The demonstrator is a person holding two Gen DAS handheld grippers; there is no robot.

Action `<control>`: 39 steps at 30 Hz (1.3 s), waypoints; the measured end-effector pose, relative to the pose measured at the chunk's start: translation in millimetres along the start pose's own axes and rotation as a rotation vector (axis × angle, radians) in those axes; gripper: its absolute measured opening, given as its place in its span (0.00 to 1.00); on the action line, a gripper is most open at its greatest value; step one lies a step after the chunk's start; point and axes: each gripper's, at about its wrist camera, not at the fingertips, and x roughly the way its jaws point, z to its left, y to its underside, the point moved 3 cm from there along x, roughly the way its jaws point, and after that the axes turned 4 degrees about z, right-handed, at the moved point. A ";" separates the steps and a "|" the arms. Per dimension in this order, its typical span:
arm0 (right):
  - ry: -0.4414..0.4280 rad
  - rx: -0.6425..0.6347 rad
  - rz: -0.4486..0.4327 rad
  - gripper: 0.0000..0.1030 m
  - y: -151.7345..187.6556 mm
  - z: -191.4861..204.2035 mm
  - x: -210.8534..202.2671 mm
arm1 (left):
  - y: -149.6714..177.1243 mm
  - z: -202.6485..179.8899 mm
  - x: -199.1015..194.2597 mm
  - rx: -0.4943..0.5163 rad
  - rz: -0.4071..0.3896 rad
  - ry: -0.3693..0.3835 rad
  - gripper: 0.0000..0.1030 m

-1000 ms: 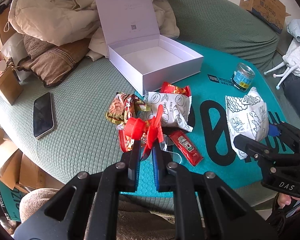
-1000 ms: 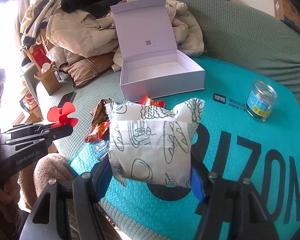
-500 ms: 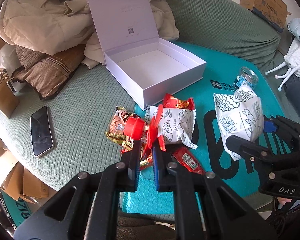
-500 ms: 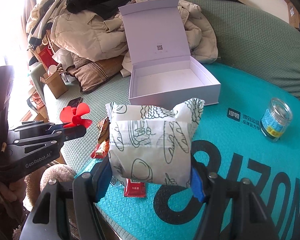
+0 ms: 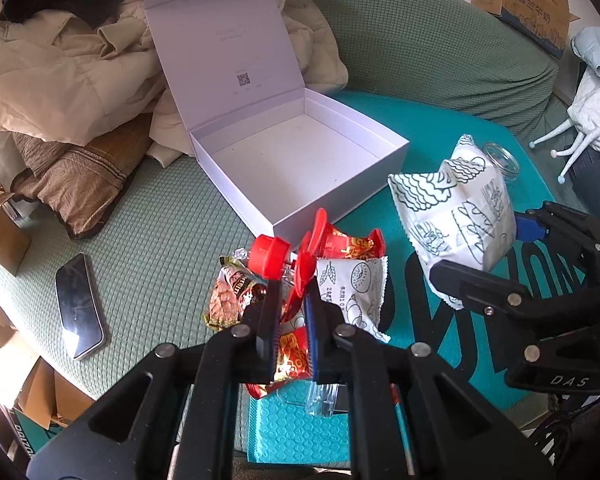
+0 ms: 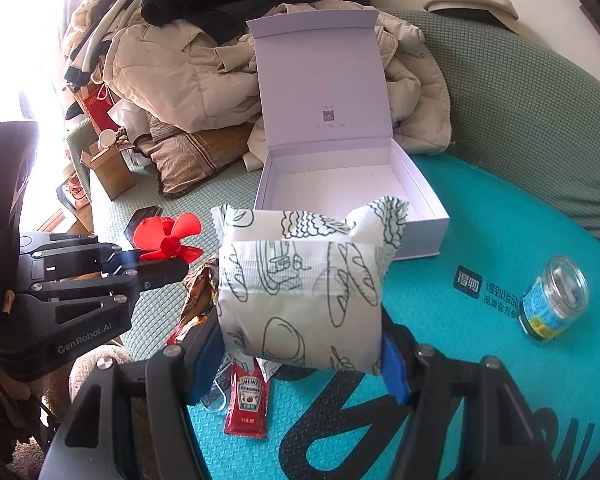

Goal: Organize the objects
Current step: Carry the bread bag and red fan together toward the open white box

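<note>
Both tongs are loaded and held up over the sofa, aimed toward the white box (image 5: 300, 168), which sits with its lid propped back and nothing inside. My left tongs (image 5: 290, 300) are pinched fully closed on the small red fan (image 5: 296, 256), gripped low on its thin part so the blades stand clear above the tips. My right tongs (image 6: 300, 344) stand half spread, clamped on the flanks of the puffy white snack bag (image 6: 300, 292) (a soft, air-filled pack, so I judge a wide side grip keeps it from bursting or slipping). Below, on the teal mat (image 6: 480, 240) and green sofa cover, the remaining pile waits just in front of the box: another white pastry packet (image 5: 352, 296), red and brown wrappers, a ketchup sachet (image 6: 249, 404). The glass jar (image 6: 554, 300) stands well apart to the right; a phone (image 5: 80, 308) lies off to the left.
</note>
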 end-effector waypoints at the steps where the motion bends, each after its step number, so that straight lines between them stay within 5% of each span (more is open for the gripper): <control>1: 0.007 -0.002 -0.002 0.65 -3.3 -1.6 1.0 | -3.5 -0.9 0.5 0.008 -0.004 0.000 0.10; 18: 0.081 -0.070 -0.030 0.65 -61.2 -27.6 14.7 | -68.5 11.9 23.8 0.049 -0.038 -0.006 0.10; 39: 0.047 -0.081 -0.053 0.65 -125.1 -59.7 61.6 | -138.0 25.3 73.7 0.091 -0.101 -0.024 0.10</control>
